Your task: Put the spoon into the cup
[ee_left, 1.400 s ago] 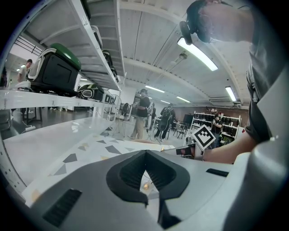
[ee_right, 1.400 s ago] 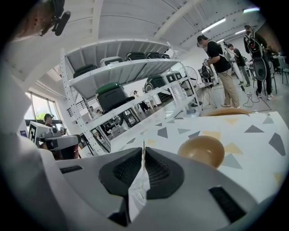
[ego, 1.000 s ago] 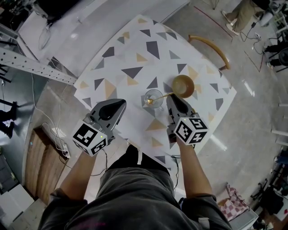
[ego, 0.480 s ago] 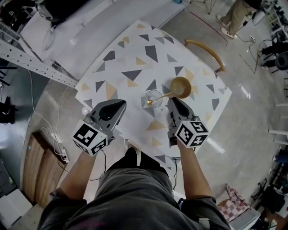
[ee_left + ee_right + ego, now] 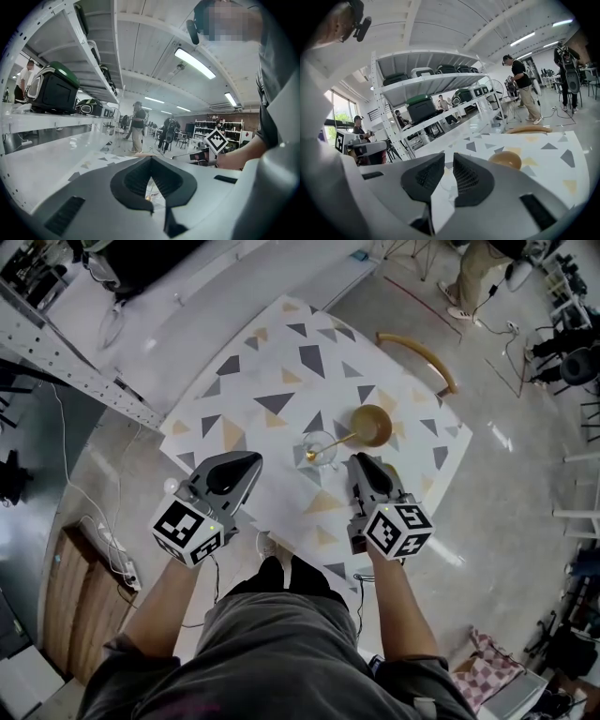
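A clear glass cup (image 5: 319, 448) stands near the middle of the triangle-patterned table (image 5: 272, 381). A gold spoon (image 5: 334, 442) rests in it, its head down in the glass and its handle leaning over the rim toward a brown bowl (image 5: 371, 425). My left gripper (image 5: 251, 462) hovers left of the cup, shut and empty; through its jaws the glass (image 5: 152, 190) shows. My right gripper (image 5: 362, 463) sits just right of the cup and near the bowl (image 5: 505, 160), its jaws a narrow gap apart with nothing between them.
A wooden chair back (image 5: 419, 357) stands at the table's far right side. Metal shelving (image 5: 66, 343) with cases runs along the left. People stand farther off in the room (image 5: 520, 89). The table's near corner (image 5: 342, 570) is close to my legs.
My right gripper has drawn back a little from the spoon's handle toward me. The left gripper, cup, spoon and bowl keep their places; the head view has shifted slightly.
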`<action>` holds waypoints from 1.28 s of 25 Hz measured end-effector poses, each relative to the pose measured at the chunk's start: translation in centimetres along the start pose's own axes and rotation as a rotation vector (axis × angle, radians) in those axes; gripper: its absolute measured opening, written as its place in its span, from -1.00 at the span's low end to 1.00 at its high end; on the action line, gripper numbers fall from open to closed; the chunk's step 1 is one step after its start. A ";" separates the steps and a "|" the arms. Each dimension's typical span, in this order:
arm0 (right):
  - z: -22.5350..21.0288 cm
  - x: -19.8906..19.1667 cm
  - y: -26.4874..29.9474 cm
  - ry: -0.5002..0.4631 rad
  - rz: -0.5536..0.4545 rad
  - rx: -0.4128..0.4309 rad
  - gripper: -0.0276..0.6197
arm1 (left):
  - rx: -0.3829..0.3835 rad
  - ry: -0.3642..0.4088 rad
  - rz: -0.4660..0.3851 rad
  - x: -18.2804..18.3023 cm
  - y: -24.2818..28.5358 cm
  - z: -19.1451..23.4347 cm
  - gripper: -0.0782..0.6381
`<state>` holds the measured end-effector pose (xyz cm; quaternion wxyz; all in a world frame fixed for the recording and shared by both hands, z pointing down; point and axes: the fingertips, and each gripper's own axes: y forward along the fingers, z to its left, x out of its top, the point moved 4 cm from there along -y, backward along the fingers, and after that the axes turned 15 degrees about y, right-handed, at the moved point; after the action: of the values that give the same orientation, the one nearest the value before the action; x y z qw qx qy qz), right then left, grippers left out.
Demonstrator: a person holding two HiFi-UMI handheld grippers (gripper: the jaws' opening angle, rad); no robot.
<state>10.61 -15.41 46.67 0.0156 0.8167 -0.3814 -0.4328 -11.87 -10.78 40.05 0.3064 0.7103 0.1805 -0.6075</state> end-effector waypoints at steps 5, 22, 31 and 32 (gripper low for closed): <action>1.5 -0.1 -1.1 -0.006 -0.010 0.012 -0.74 | -0.007 0.008 -0.014 0.6 -1.0 -0.4 -0.74; 6.3 -0.2 -4.9 -0.041 -0.050 0.050 -0.76 | -0.015 0.021 -0.051 2.0 -4.0 -0.6 -0.74; 7.8 0.2 -5.6 -0.063 -0.065 0.077 -0.82 | -0.022 0.025 -0.058 1.9 -4.3 -1.0 -0.74; 7.9 0.3 -5.6 -0.067 -0.065 0.081 -0.82 | -0.022 0.025 -0.058 1.9 -4.3 -1.0 -0.74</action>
<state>8.37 -9.22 39.55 -0.0442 0.8135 -0.3722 -0.4446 -13.47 -7.12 37.34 0.2942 0.7088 0.2114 -0.6053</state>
